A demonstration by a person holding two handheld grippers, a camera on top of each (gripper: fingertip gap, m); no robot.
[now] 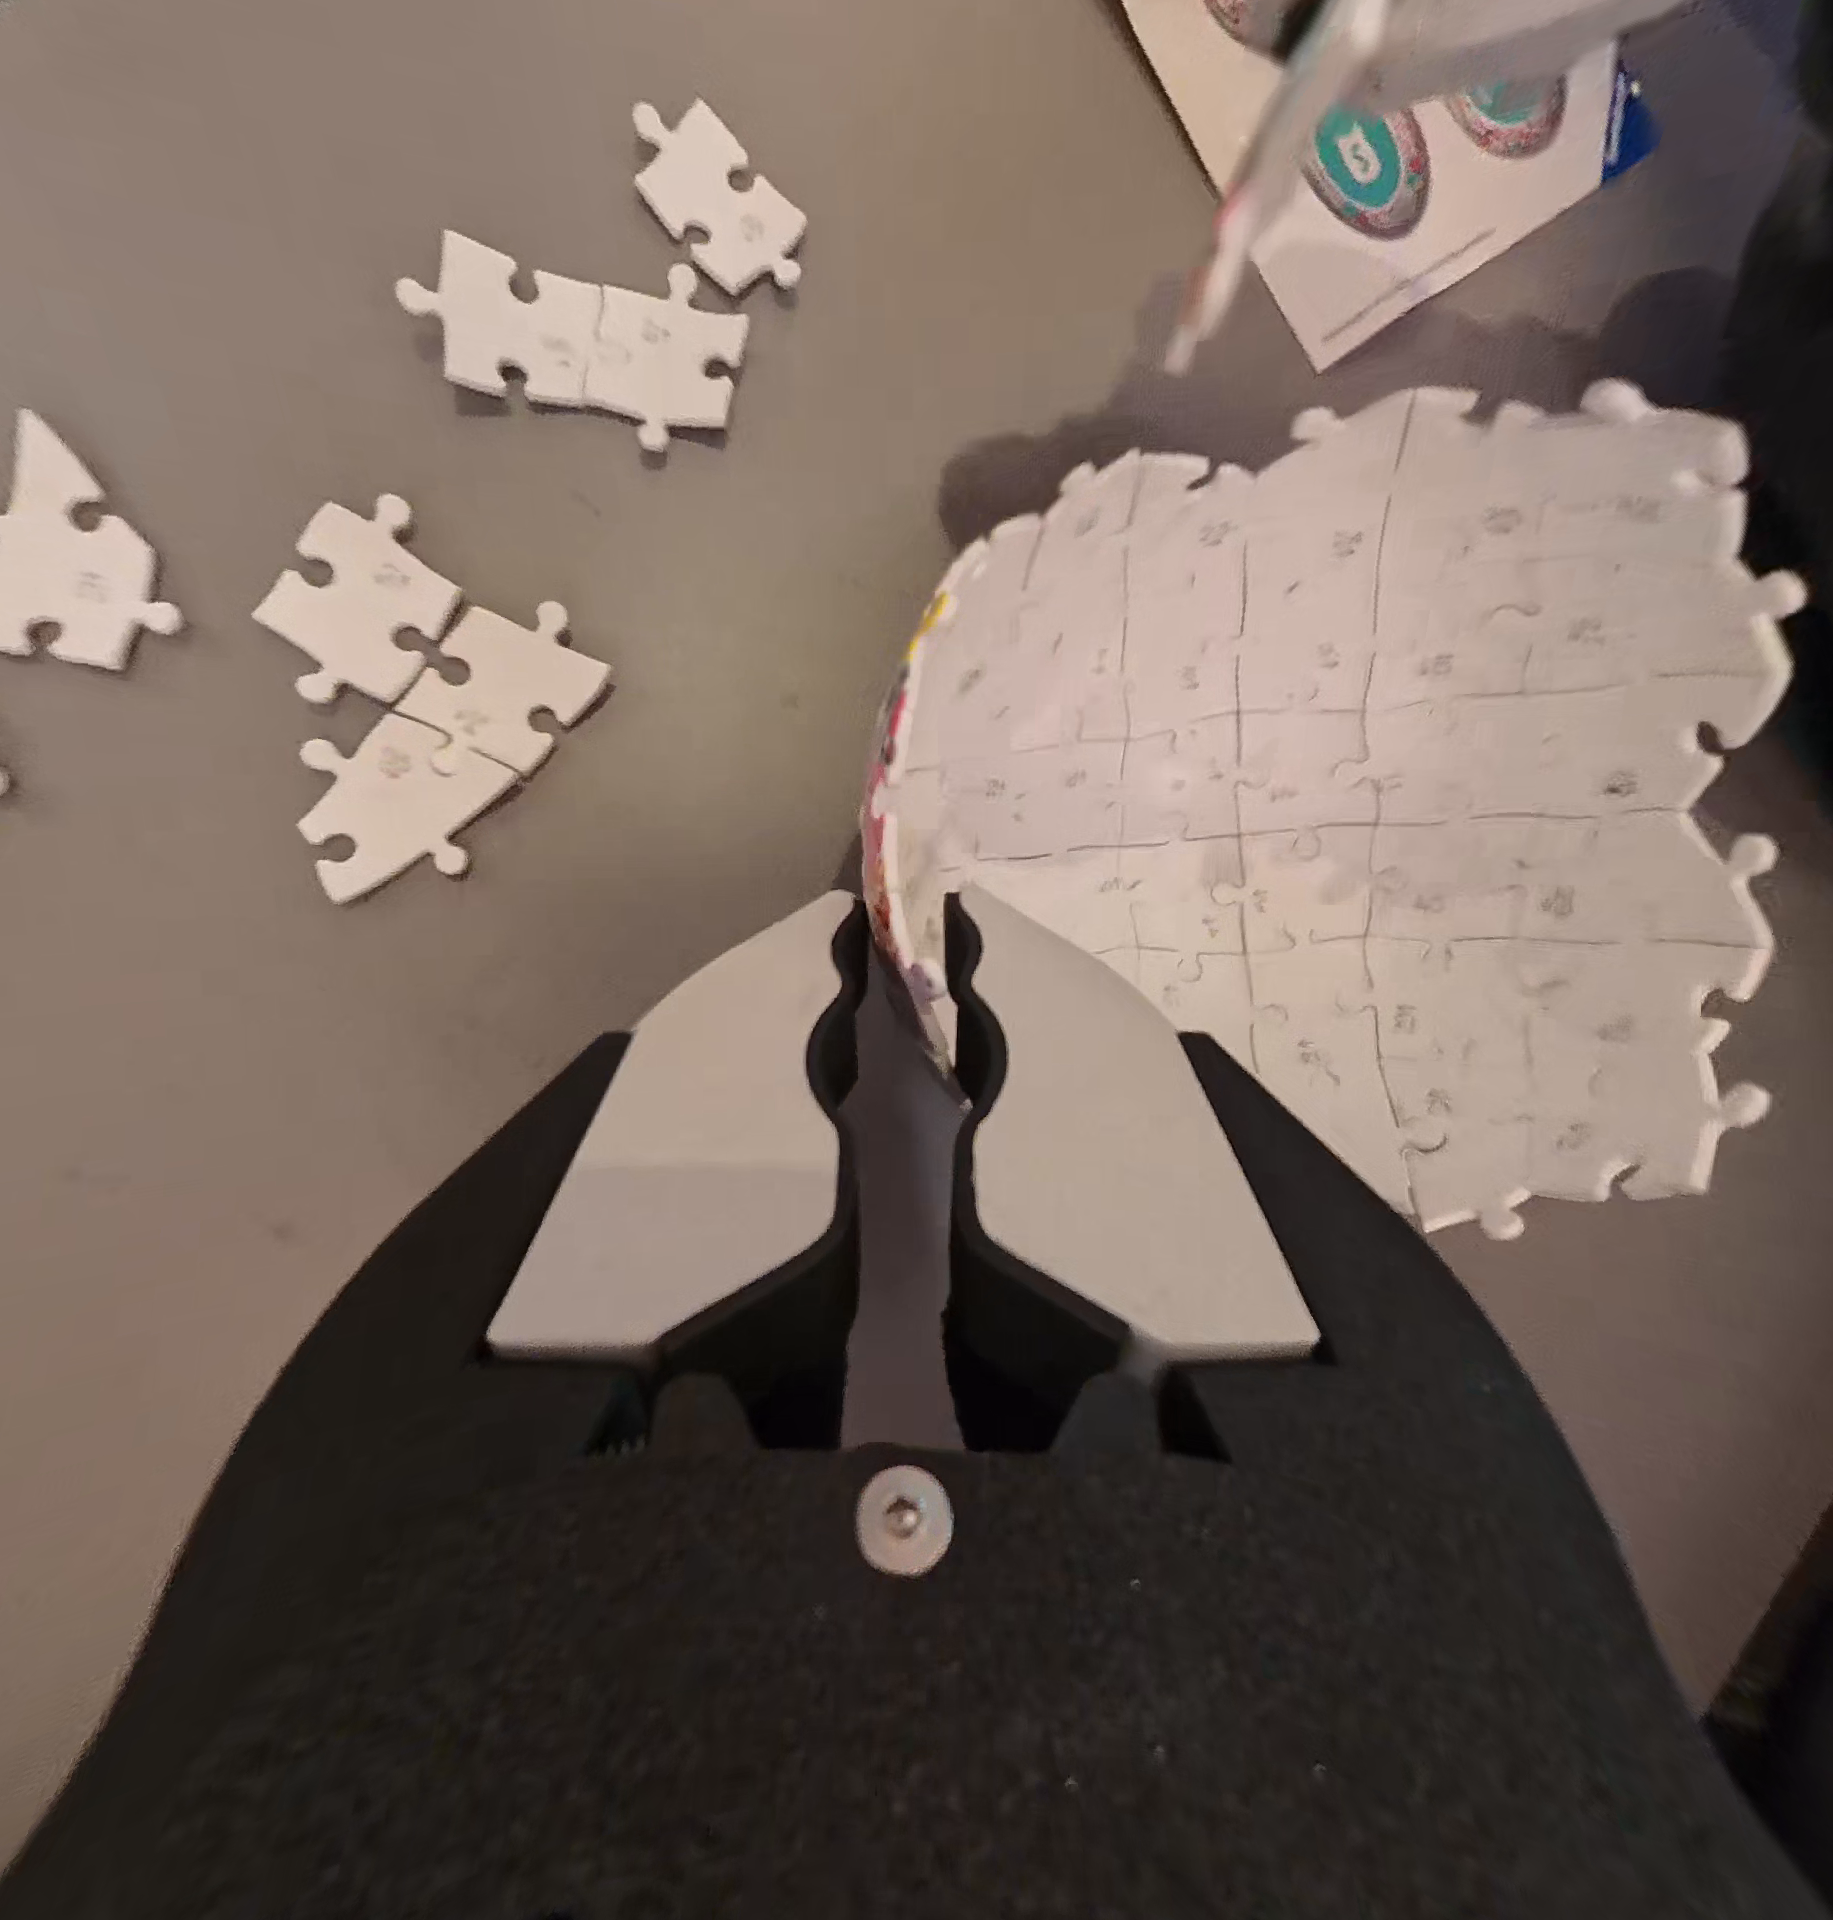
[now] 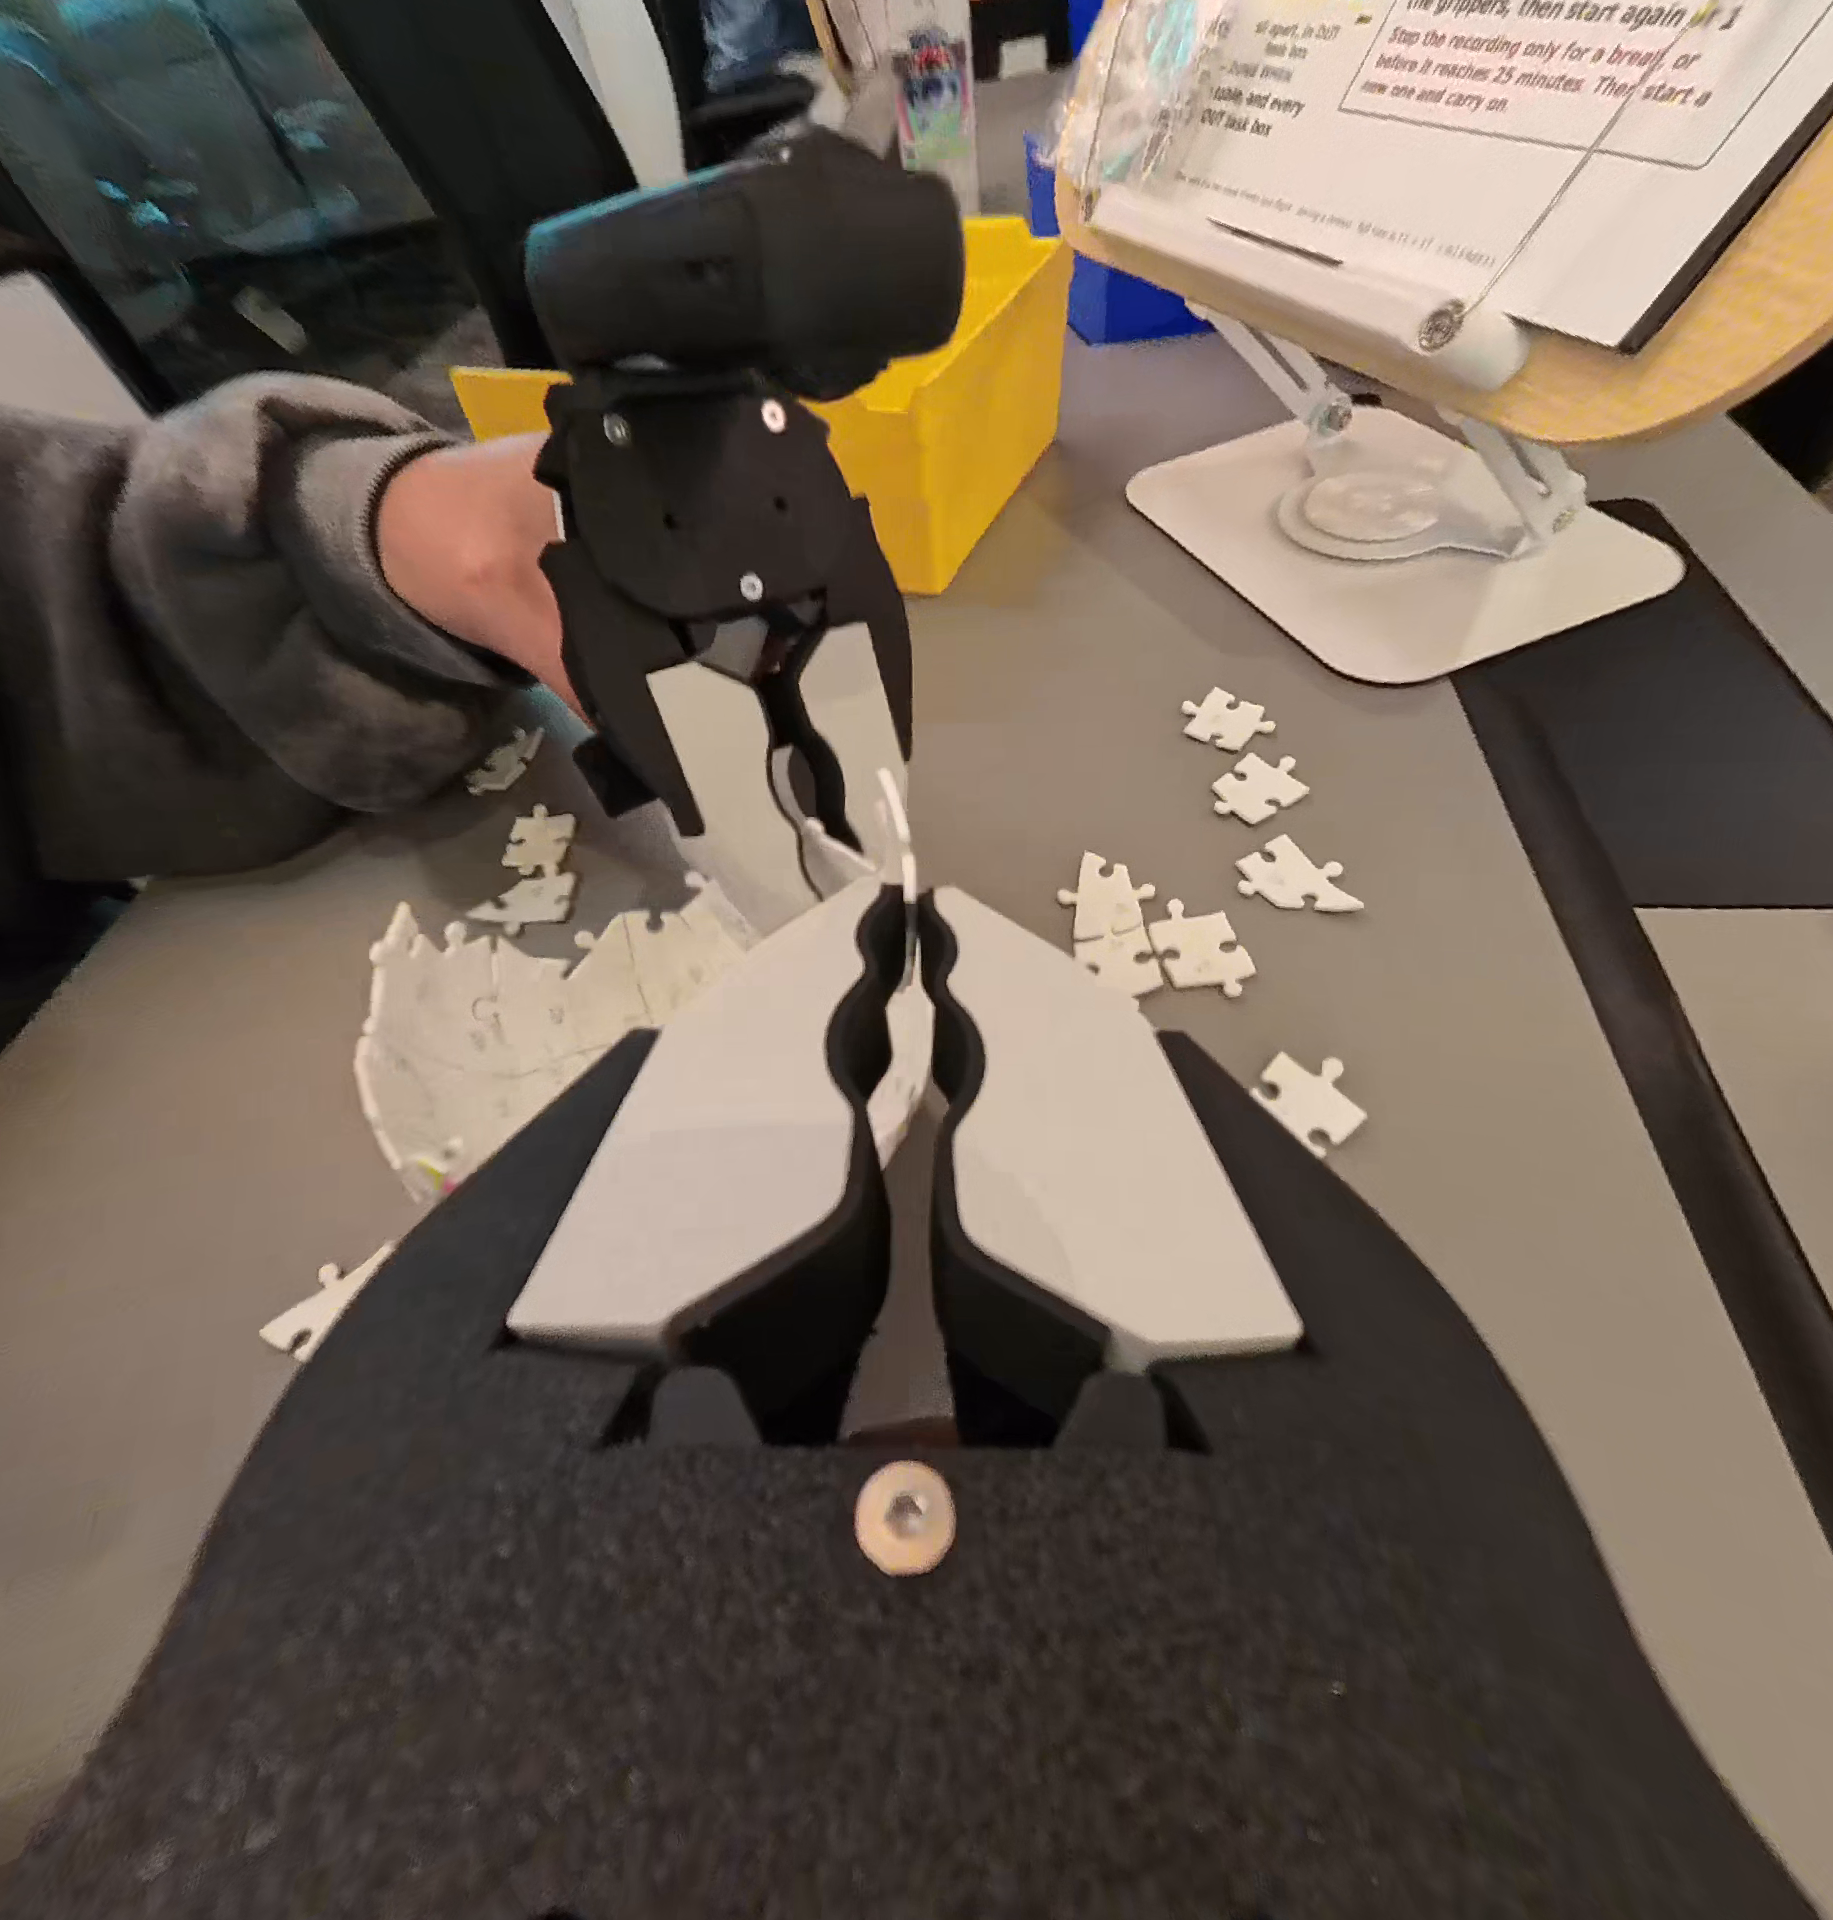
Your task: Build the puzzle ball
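Between the two fingers of the left claw (image 1: 910, 914) sits the rim of the half-built puzzle ball (image 1: 1359, 821), a curved shell of joined white pieces with its hollow inner face turned toward the camera; the fingers are clenched on that edge. To the left of this claw, loose white puzzle pieces (image 1: 569, 332) lie scattered on the grey bench (image 1: 216, 1039), some already joined in twos and threes. Beyond the shell, up and to the right of the claw, lies a white printed leaflet (image 1: 1411, 208).

From the right wrist view, the right claw (image 2: 899, 902) is pinched on a single thin white puzzle piece (image 2: 896, 831), held on edge and rising just above its fingertips. Directly ahead of it the left claw (image 2: 824, 831) points down into the shell (image 2: 496, 1018), held by a hand (image 2: 476, 561) in a grey sleeve. More loose pieces (image 2: 1182, 935) lie to the right of the right claw. Farther back stand a yellow bin (image 2: 953, 416) and a document stand (image 2: 1411, 540).
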